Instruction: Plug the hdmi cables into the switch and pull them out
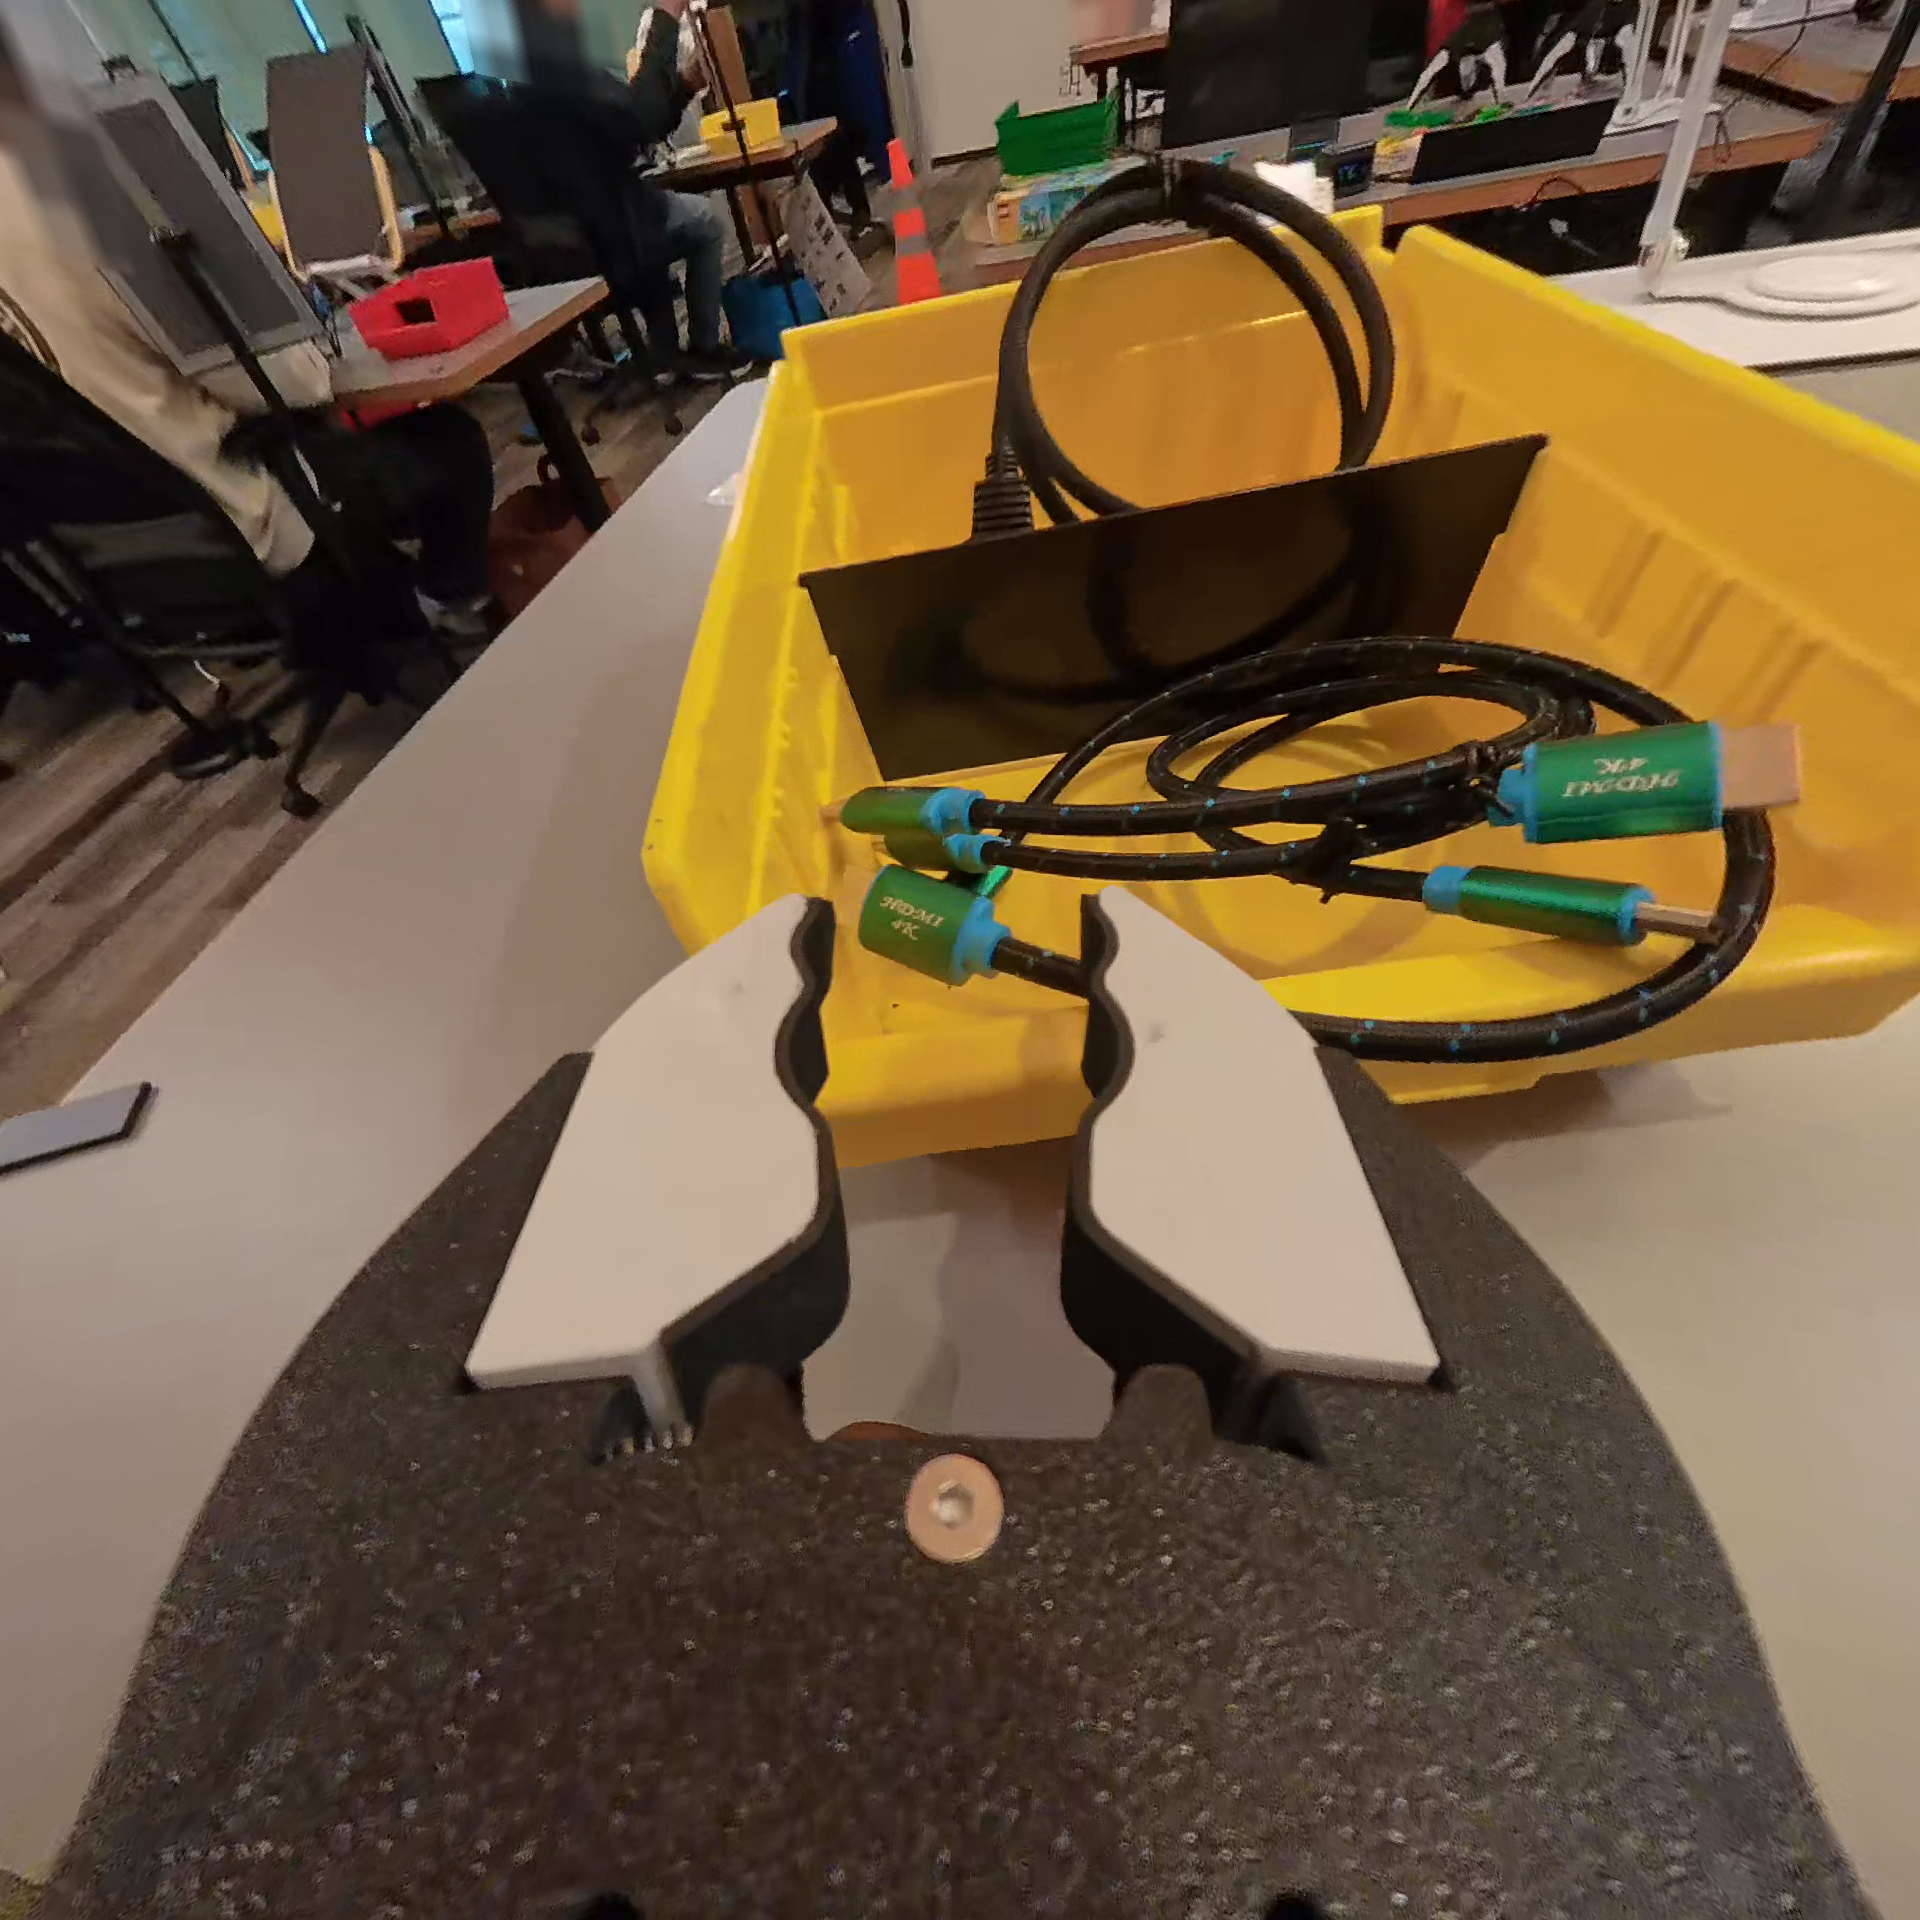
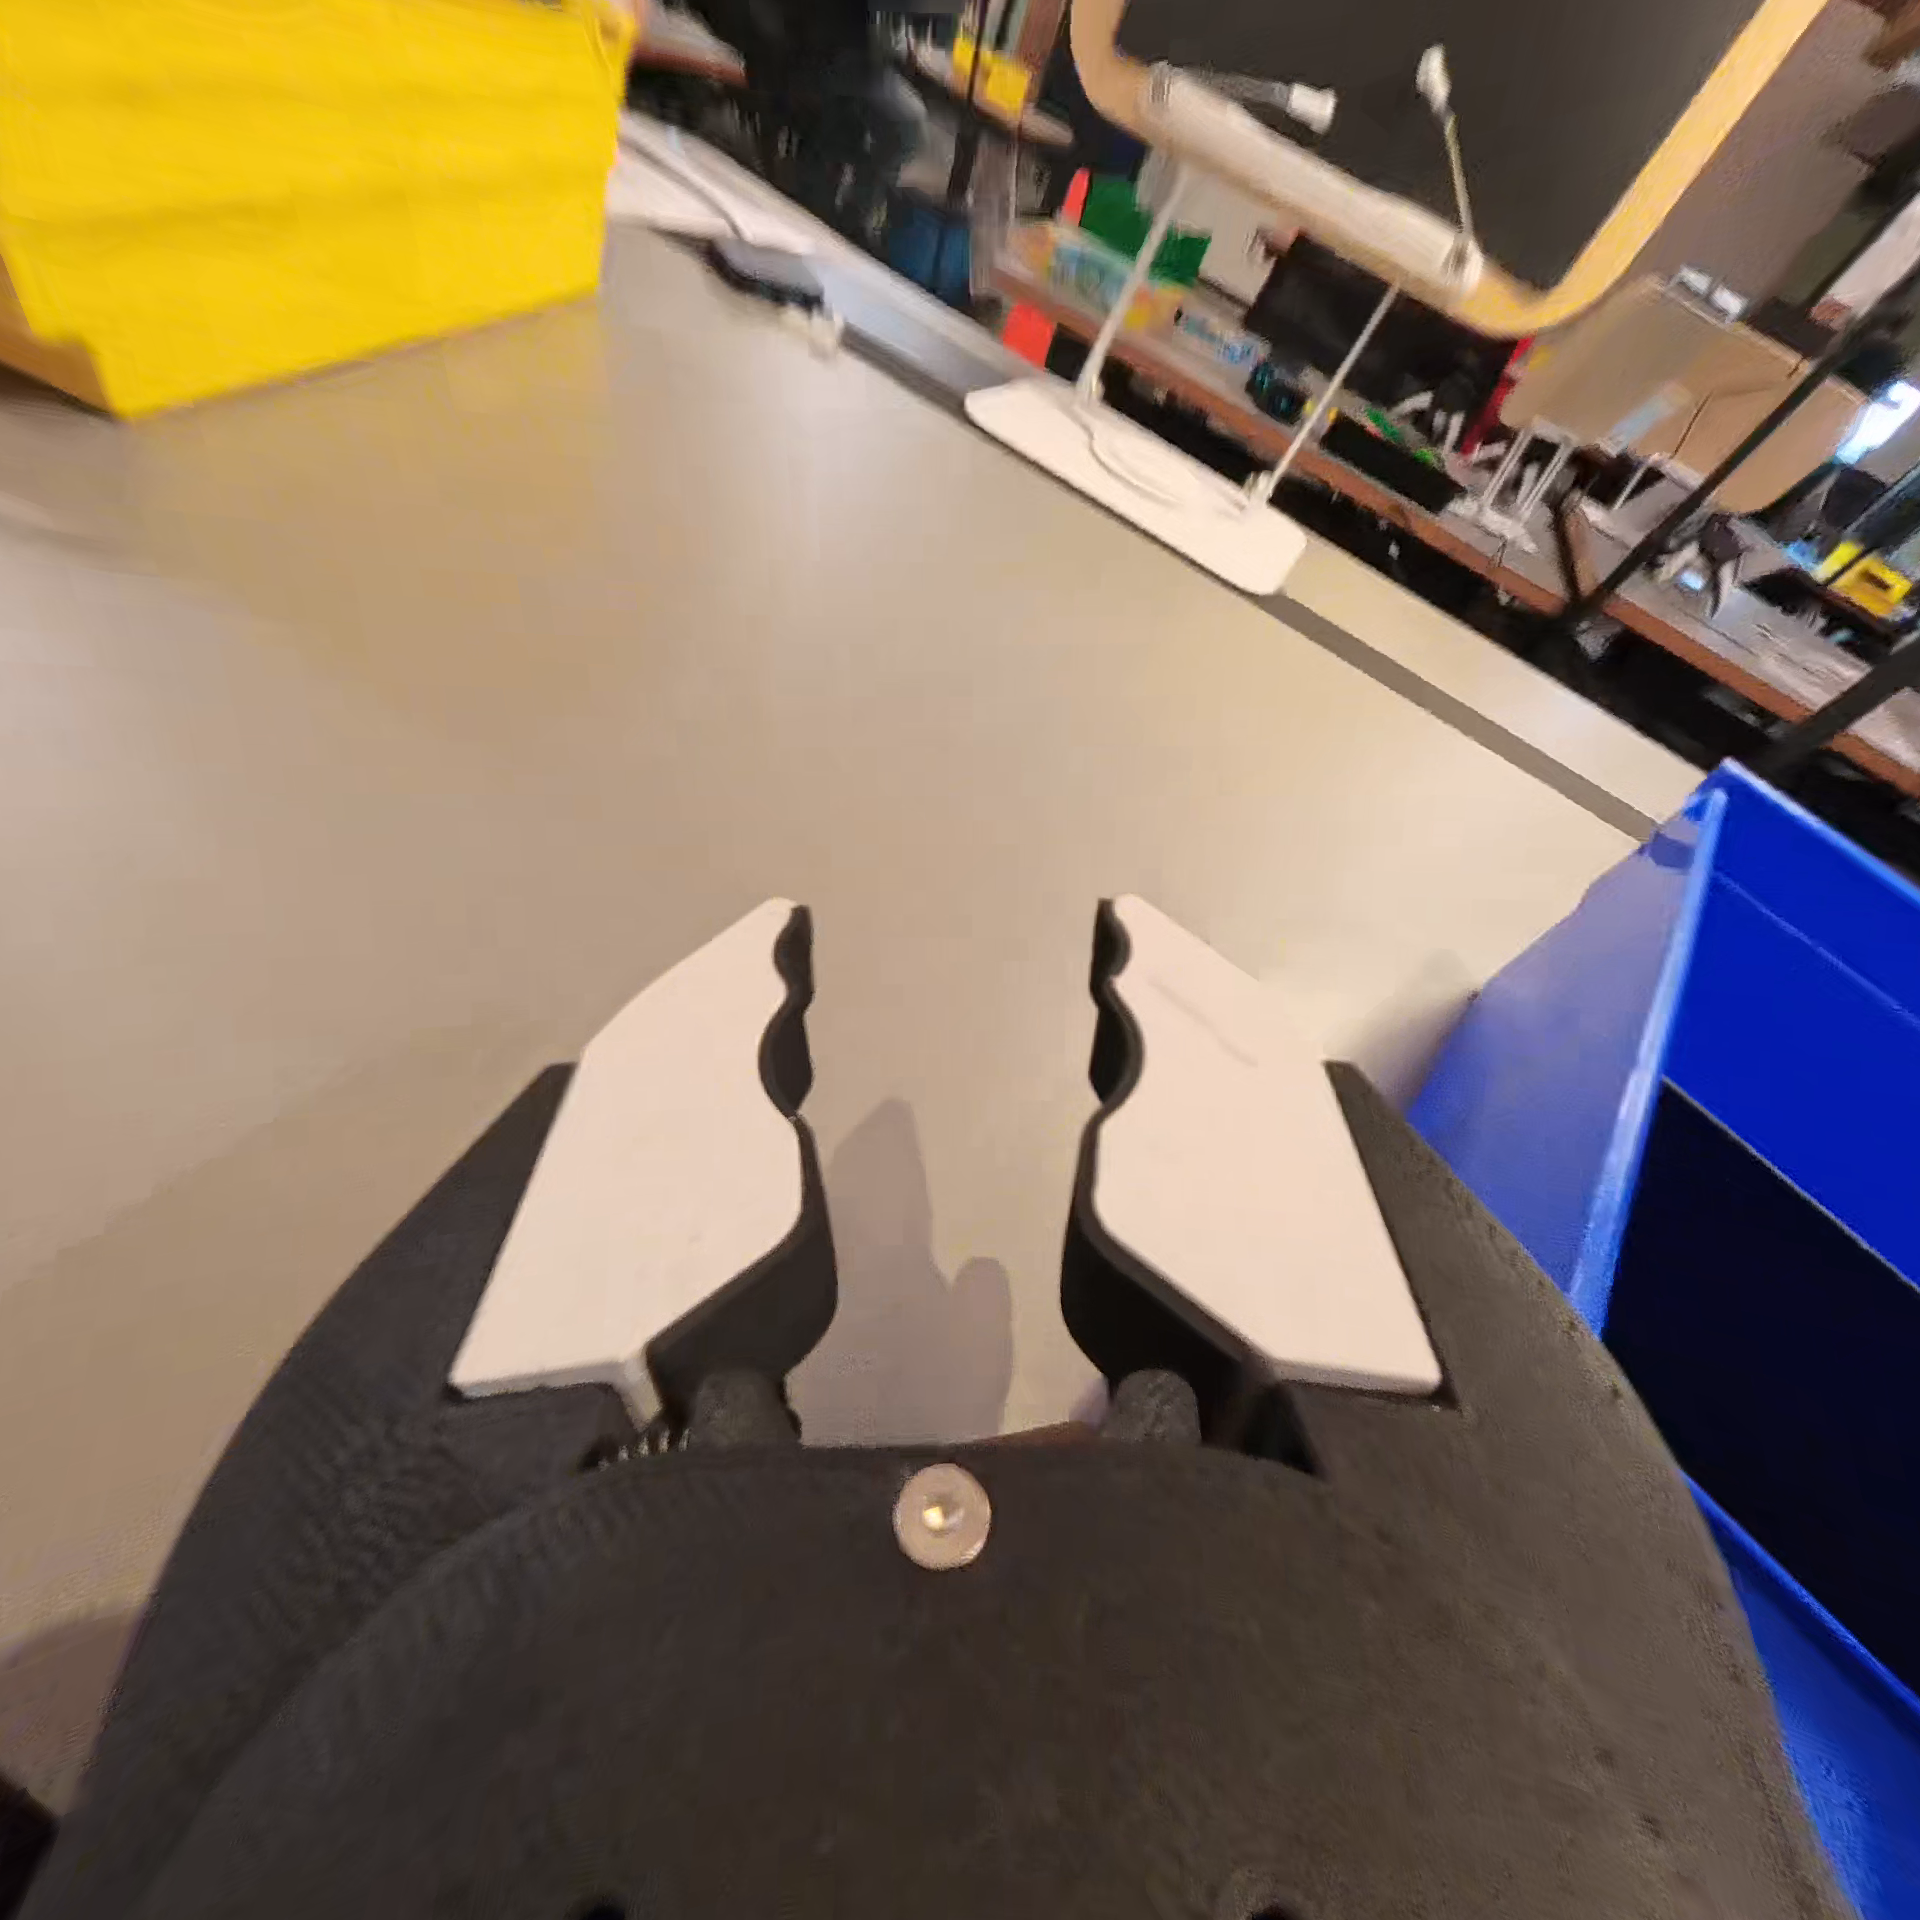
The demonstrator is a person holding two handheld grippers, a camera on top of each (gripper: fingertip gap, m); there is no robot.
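A yellow bin (image 1: 1662, 582) on the grey table holds braided black HDMI cables (image 1: 1351, 686) with green plugs. One green plug (image 1: 920, 935) lies at the bin's near edge, just beyond my left gripper's tips. My left gripper (image 1: 956, 914) is open and empty, held over the bin's front rim. A plain black cable (image 1: 1195, 343) loops behind a black divider (image 1: 1143, 613) in the bin. My right gripper (image 2: 951, 914) is open and empty over bare table. The yellow bin shows at the far left of the right wrist view (image 2: 291, 208). No switch is visible.
A blue bin (image 2: 1766, 1143) stands close on the right of my right gripper. A white lamp base (image 2: 1143, 478) sits at the table's far edge. A small dark pad (image 1: 73, 1127) lies on the table at left. People sit at desks beyond. My hands' fingertips stand some 45 cm from each other.
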